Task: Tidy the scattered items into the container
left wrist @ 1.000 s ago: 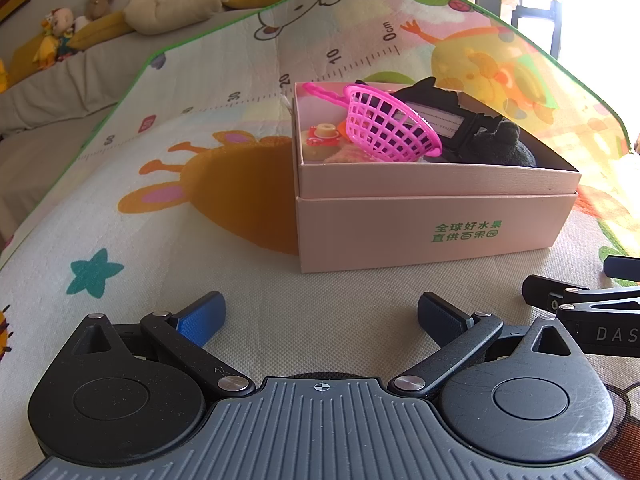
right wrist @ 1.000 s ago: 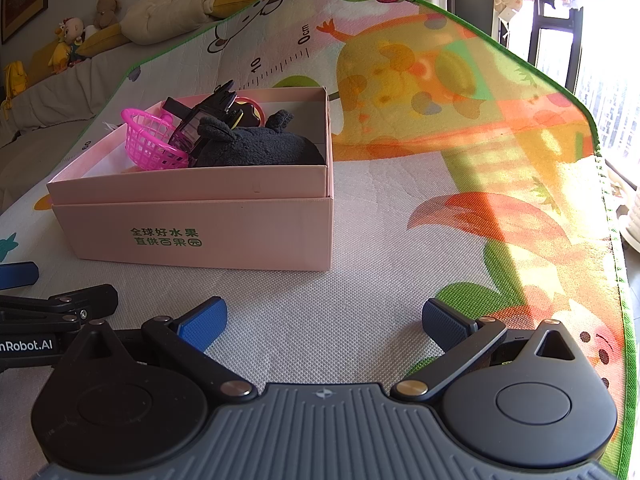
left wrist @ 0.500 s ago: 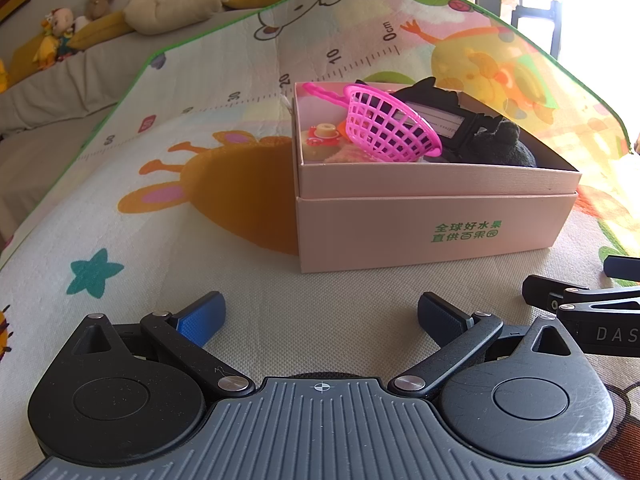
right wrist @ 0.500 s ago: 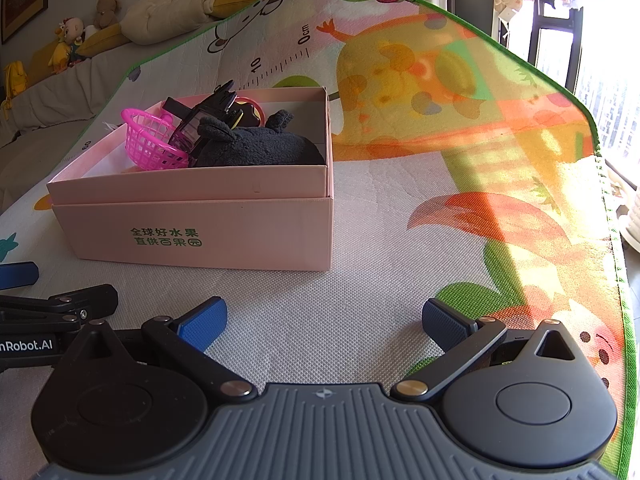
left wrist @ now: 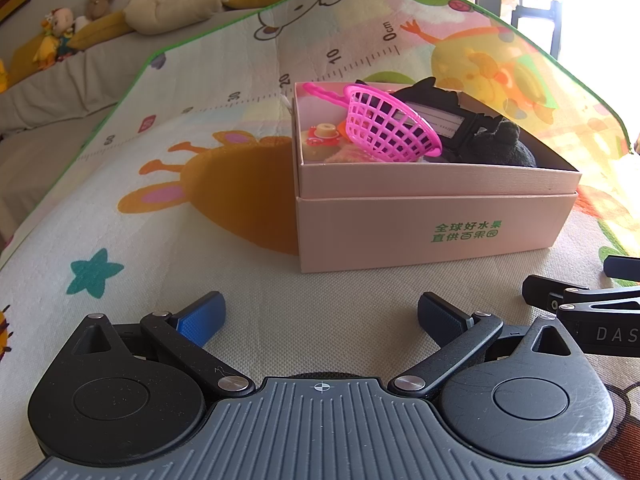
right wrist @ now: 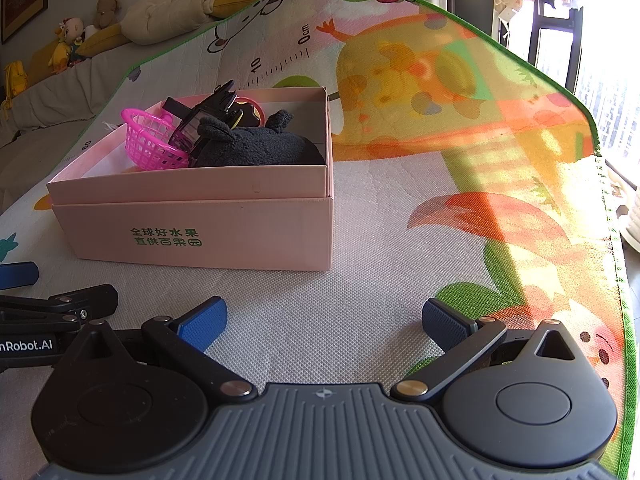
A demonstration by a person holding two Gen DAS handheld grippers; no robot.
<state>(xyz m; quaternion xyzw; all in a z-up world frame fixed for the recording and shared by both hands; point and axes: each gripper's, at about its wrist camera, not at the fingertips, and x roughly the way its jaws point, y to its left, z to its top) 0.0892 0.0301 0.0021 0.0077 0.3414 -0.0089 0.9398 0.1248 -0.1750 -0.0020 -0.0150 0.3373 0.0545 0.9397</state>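
Observation:
A pink cardboard box [left wrist: 432, 232] stands on the play mat, also in the right wrist view [right wrist: 200, 232]. Inside lie a pink plastic basket [left wrist: 390, 126] [right wrist: 150, 142], a dark grey plush toy [left wrist: 500, 146] [right wrist: 256, 146], a black flat item [left wrist: 440, 114] [right wrist: 204, 116] and a small red and yellow toy [left wrist: 324, 136]. My left gripper [left wrist: 320, 316] is open and empty, low over the mat in front of the box. My right gripper [right wrist: 322, 318] is open and empty, beside it to the right. Each gripper shows at the edge of the other's view.
The colourful play mat [right wrist: 440, 184] covers the surface, its green edge [right wrist: 624, 280] close on the right. Stuffed toys and cushions [left wrist: 160, 4] lie along the back left. A window [right wrist: 592, 40] is at the far right.

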